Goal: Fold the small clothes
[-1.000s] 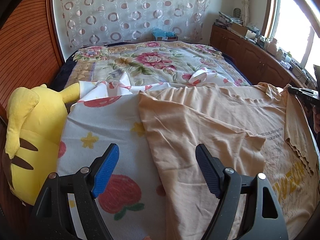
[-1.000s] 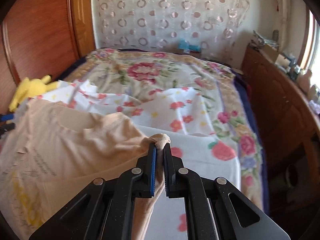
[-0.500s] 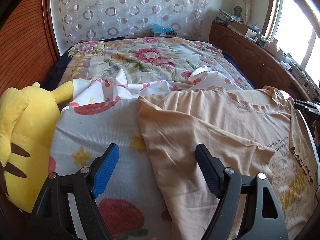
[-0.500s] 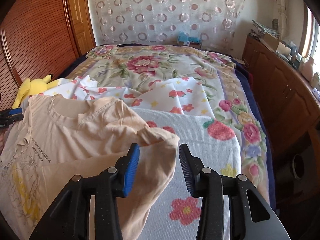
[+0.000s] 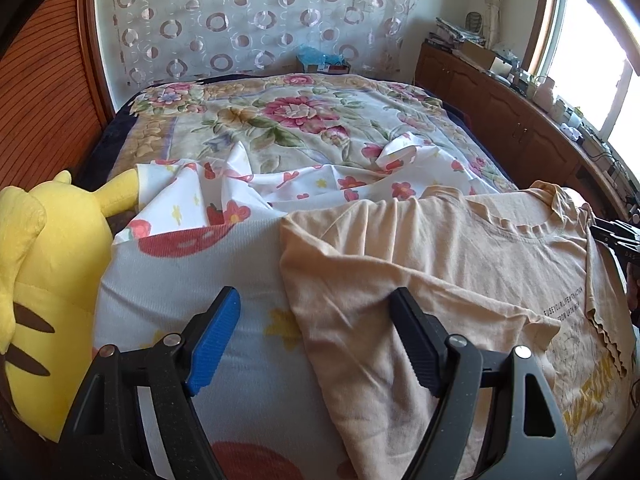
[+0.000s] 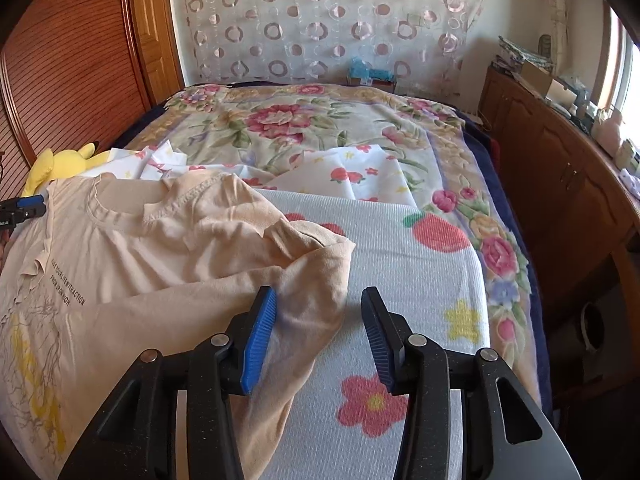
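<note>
A beige T-shirt [image 5: 460, 264] with yellow print and small black lettering lies spread on the fruit-patterned white blanket [image 5: 180, 280], both sleeves folded in over its body. My left gripper [image 5: 316, 340] is open and empty, hovering over the shirt's left folded edge. In the right wrist view the same shirt [image 6: 140, 248] lies at the left, its folded sleeve [image 6: 316, 276] under my open, empty right gripper [image 6: 318, 332]. The left gripper's tips [image 6: 24, 206] show at the far left edge.
A yellow plush toy [image 5: 44, 280] sits at the bed's left edge against the wooden wardrobe [image 5: 40, 92]. A floral bedspread [image 5: 288, 120] and a crumpled white sheet [image 5: 320, 180] lie beyond. A wooden cabinet [image 6: 560, 184] with clutter runs along the right under the window.
My right gripper has opened and let go of the shirt's sleeve, which now lies folded on the shirt, then drew back. The left gripper stayed open and backed away slightly.
</note>
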A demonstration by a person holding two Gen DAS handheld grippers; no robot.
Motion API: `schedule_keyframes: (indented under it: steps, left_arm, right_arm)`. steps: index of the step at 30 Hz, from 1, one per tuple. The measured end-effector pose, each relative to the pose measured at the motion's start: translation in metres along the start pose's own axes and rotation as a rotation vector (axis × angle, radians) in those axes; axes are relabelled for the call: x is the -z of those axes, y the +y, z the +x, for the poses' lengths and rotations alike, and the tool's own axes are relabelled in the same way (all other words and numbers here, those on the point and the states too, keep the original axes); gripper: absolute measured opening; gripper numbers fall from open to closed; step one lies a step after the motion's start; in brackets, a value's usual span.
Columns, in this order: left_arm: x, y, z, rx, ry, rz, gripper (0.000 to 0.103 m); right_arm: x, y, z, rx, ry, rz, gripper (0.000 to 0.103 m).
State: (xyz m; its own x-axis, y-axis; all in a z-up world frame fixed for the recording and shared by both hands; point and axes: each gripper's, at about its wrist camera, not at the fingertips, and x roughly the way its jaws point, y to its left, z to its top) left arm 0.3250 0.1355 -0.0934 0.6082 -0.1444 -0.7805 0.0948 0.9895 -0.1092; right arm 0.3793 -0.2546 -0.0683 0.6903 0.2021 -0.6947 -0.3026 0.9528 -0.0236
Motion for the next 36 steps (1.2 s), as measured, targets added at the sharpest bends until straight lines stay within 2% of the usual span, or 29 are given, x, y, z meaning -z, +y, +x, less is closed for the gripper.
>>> schedule_keyframes:
  steps: [5, 7, 13, 14, 16, 18, 19, 20, 23, 28, 36]
  left_arm:
    - [-0.013, 0.001, 0.008, 0.017, -0.008, -0.002, 0.054]
    - [-0.015, 0.002, 0.01, 0.018, -0.017, -0.025, 0.05]
    - [-0.012, -0.01, 0.009, 0.024, -0.02, -0.015, 0.022]
    - [-0.011, -0.012, 0.007, 0.007, -0.018, -0.012, 0.014]
    - [-0.011, -0.016, 0.0, -0.008, -0.029, -0.002, 0.006]
    - [-0.008, -0.021, -0.01, -0.006, -0.045, 0.007, 0.005]
    - [-0.008, -0.024, -0.016, -0.003, -0.056, 0.011, 0.004]
    - [-0.007, -0.027, -0.024, 0.0, -0.07, 0.016, 0.004]
    - [-0.004, -0.039, -0.049, -0.001, -0.105, 0.047, 0.004]
    - [0.003, -0.05, -0.093, 0.014, -0.185, 0.062, 0.004]
    - [0.041, -0.058, -0.161, 0.036, -0.296, 0.06, 0.003]
  right_arm:
    - [0.003, 0.0, 0.003, -0.004, 0.002, 0.004, 0.048]
    - [0.003, 0.0, 0.004, -0.002, 0.003, 0.001, 0.048]
    - [0.0, 0.002, 0.005, 0.0, 0.004, -0.003, 0.048]
    - [0.001, 0.002, 0.005, -0.003, 0.003, -0.008, 0.048]
    - [0.0, 0.005, 0.006, -0.01, 0.004, -0.024, 0.047]
    - [-0.003, 0.007, 0.007, -0.036, 0.01, -0.038, 0.026]
    - [-0.004, 0.007, 0.007, -0.058, 0.017, -0.043, 0.02]
    - [-0.006, 0.009, 0.007, -0.077, 0.026, -0.05, 0.008]
    - [-0.008, 0.016, 0.003, -0.054, 0.036, -0.081, 0.006]
    - [-0.008, 0.026, -0.042, -0.066, -0.095, -0.066, 0.006]
    - [0.025, 0.042, -0.117, -0.086, -0.224, -0.108, 0.006]
